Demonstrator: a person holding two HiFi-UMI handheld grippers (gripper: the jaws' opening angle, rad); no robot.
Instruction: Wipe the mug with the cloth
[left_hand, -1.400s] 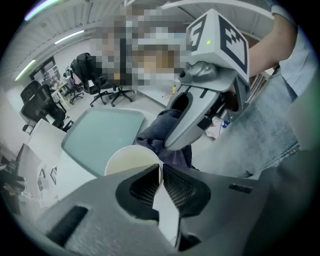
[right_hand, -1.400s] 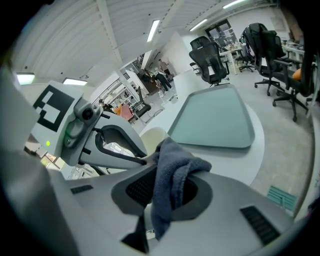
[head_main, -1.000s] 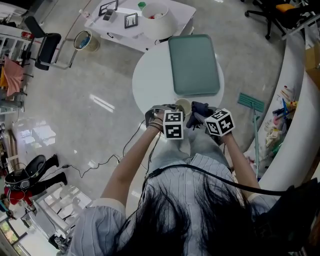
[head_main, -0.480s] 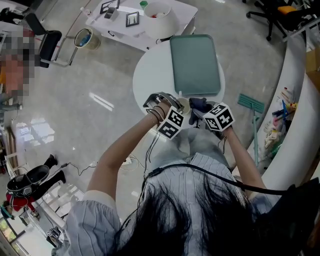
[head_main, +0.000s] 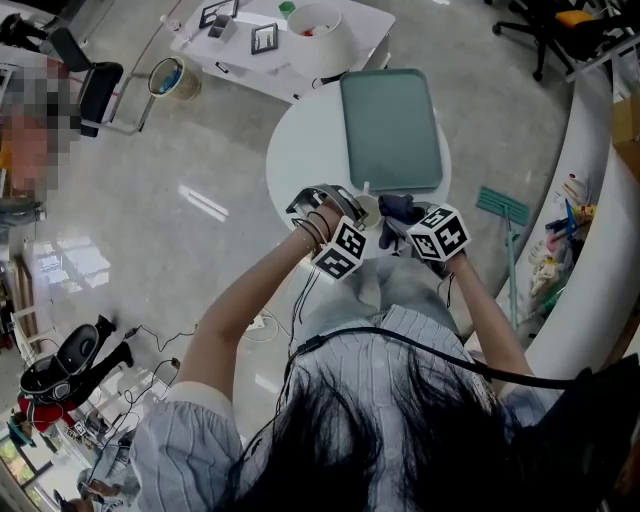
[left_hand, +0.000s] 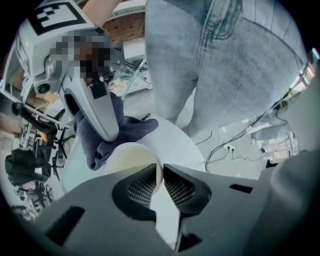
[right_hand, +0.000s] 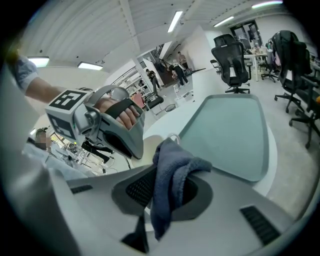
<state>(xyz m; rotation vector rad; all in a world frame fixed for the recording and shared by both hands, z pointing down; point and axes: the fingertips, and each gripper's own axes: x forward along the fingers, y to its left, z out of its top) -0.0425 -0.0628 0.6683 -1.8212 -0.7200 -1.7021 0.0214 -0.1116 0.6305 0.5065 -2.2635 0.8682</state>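
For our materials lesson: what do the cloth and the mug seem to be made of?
The cloth: soft dark grey-blue fabric, likely terry or microfibre; fuzzy nap, limp folds.
The mug: cream, smooth, probably glazed ceramic, perhaps plastic; thin even rim.

No readable words or numbers anywhere; the left tool (left_hand: 161, 172) and right tool (right_hand: 170, 182) carry only black-and-white square marker patterns.

The mug (left_hand: 131, 159) was at the near edge of the tabletop (head_main: 305, 150), with the tray (head_main: 390, 130) behind it on the tabletop's right half. The left tongs (left_hand: 161, 172) gripped its rim from the left. The cloth (right_hand: 172, 172), pinched in the right tongs (right_hand: 167, 187), lay against its right side.
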